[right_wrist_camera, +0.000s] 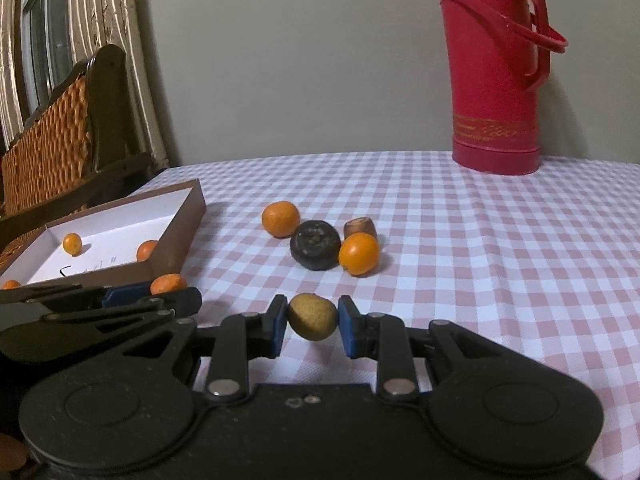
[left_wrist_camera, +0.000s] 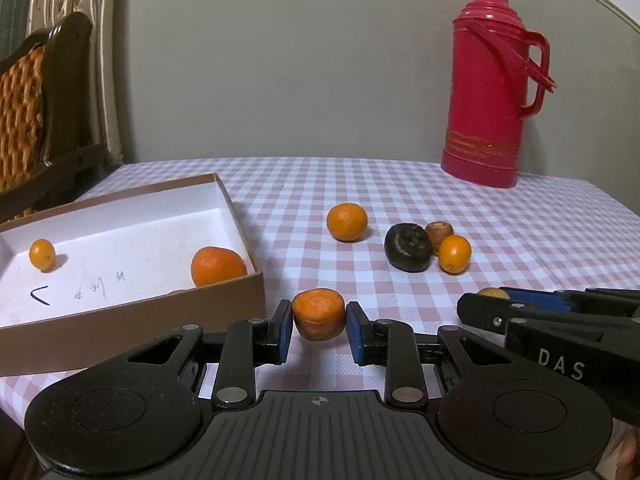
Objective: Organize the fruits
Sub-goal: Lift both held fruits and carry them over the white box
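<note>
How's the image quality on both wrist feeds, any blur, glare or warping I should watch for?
Left wrist: sharp, dim even light, no glare; fisheye bows the wall line above the red thermos. Right wrist: slightly softer; the checked tablecloth curves, and dark vignette fills the corners. Fruit held in both tongs reads clearly.

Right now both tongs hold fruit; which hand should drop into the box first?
Left, probably. The left tongs grip the flat orange fruit right beside the box wall. The right tongs, holding the yellowish fruit, sit farther from the box, with the left tongs between.
</note>
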Motion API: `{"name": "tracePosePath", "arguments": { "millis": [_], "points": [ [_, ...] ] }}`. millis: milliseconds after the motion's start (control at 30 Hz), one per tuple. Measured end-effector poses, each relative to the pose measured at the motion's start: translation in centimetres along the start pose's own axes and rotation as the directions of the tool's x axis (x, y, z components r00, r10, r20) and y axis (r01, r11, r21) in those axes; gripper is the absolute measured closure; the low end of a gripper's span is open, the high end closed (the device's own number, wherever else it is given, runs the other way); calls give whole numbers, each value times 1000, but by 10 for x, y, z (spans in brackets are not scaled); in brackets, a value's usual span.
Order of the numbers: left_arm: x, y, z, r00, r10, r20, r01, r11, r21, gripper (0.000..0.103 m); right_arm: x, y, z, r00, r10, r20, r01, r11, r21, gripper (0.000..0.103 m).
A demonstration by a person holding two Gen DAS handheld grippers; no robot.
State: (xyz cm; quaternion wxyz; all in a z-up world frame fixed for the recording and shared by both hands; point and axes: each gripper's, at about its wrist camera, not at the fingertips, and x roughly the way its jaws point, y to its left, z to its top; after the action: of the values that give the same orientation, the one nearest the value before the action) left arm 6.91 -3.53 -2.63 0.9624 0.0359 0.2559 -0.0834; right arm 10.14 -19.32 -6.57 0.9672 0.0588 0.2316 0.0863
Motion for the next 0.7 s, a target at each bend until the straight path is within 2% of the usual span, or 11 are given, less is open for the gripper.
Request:
{"name": "tracePosePath", "arguments": {
  "millis": [367, 700],
  "points": [
    [8, -4, -9, 999, 7, -35, -7, 1000, -1, 74, 5, 0, -6, 1000, -20, -22, 20, 1000, -8, 84],
    [7, -6, -13, 1000, 21, -24, -20, 1000, 15, 74, 9, 1, -9, 999, -21, -38, 21, 1000, -11, 84]
  ]
}}
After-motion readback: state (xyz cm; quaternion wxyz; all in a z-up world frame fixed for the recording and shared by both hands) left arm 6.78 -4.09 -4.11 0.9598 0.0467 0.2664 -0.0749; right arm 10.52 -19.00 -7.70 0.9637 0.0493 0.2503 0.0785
